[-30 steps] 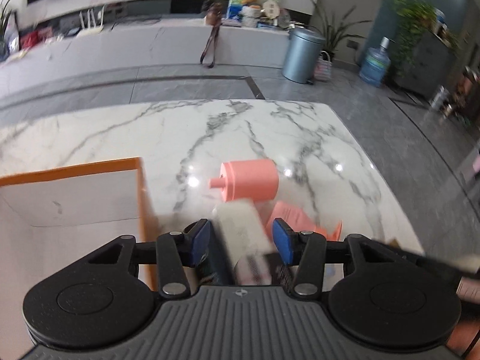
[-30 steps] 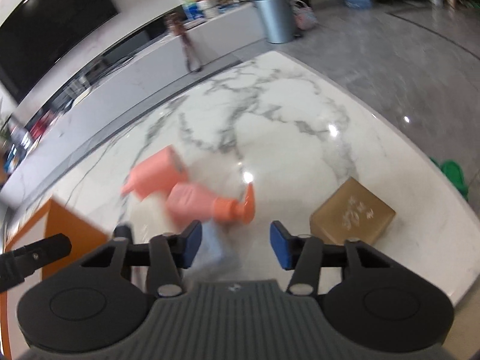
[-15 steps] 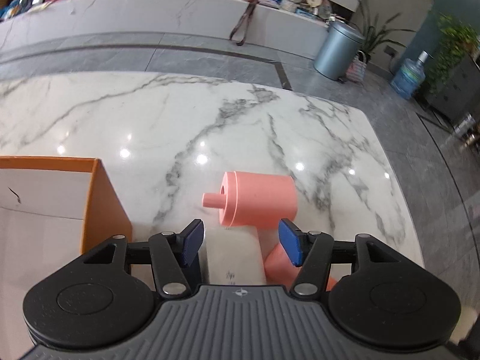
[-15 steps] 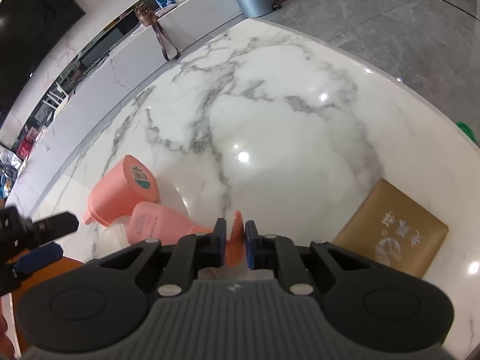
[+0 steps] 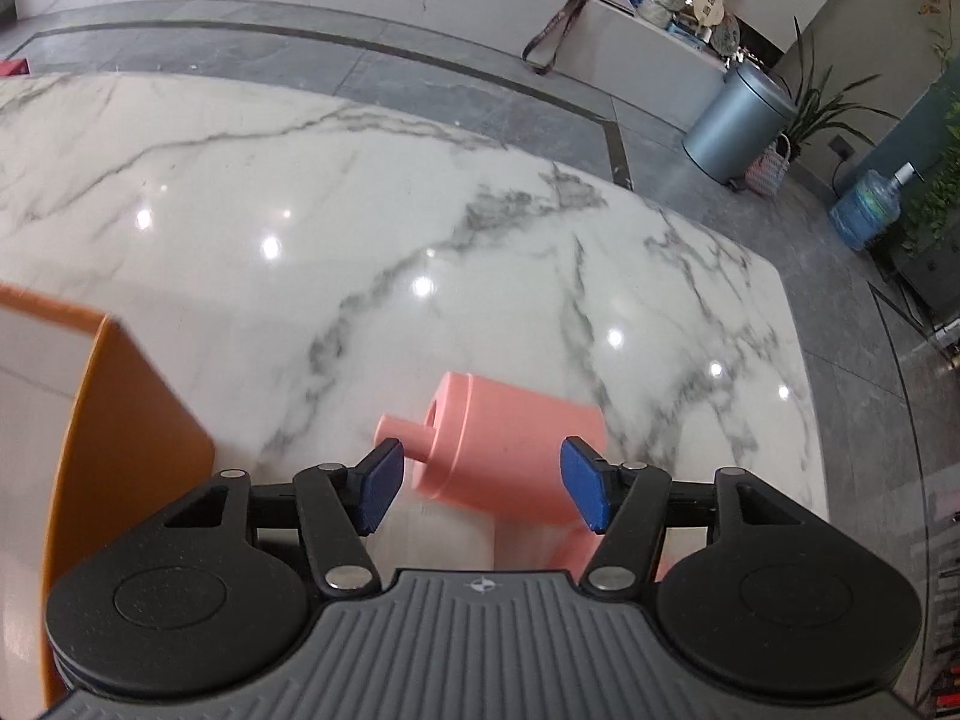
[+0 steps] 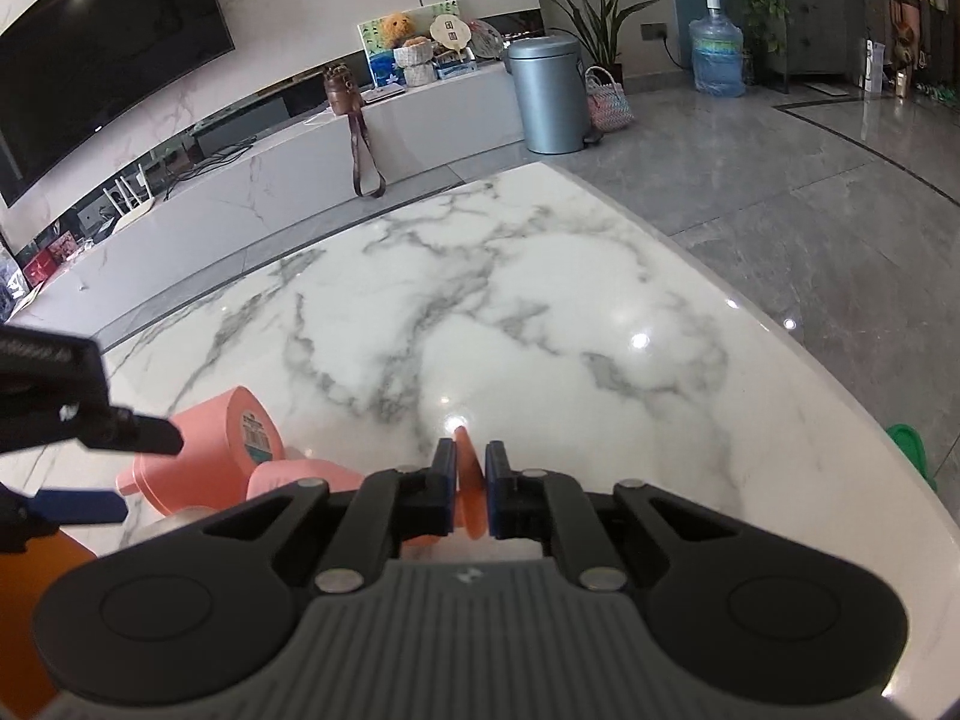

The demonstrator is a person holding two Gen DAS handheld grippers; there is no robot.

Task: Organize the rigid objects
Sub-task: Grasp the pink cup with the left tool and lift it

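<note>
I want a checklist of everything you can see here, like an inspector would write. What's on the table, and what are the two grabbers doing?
Surface: glossy white marble table with grey veins, lamp reflections on it.
Job's things: pink plastic cylinder bottle lying on its side; second pink bottle with an orange spout; orange-walled box at the table's left.
Clutter: nothing seen on the rest of the table.
Grippers: left gripper open, the lying bottle just ahead of it; right gripper shut on the orange spout.
Cables: thin wires on the low cabinet.
Surroundings: grey metal bin, blue water jug, black television, brown bag with strap, potted plant.
</note>
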